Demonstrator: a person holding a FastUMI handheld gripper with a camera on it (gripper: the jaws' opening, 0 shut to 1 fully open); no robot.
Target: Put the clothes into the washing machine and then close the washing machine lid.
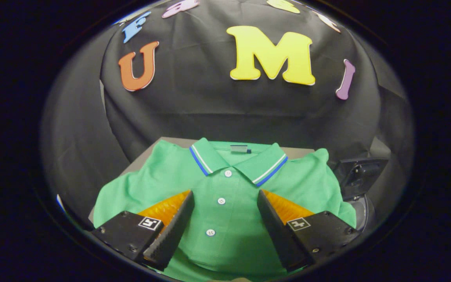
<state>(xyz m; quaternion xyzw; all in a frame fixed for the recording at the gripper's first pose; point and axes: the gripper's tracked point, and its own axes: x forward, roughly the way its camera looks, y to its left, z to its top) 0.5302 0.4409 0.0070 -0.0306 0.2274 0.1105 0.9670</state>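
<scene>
Step in hand: approach for pickup. Gripper (pixel 224 203) fingers spread wide, empty, above green polo shirt (pixel 225 219) lying flat on bench (pixel 147 154). Next: descend, pinch fabric, carry toward dark washing machine (pixel 360 184) beside shirt.

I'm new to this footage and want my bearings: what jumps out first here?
A bright green polo shirt with a blue-and-white striped collar lies flat on a grey surface, buttons up. The open gripper hovers with its fingers straddling the white-buttoned placket. A dark machine part sits beside the shirt's sleeve.
</scene>
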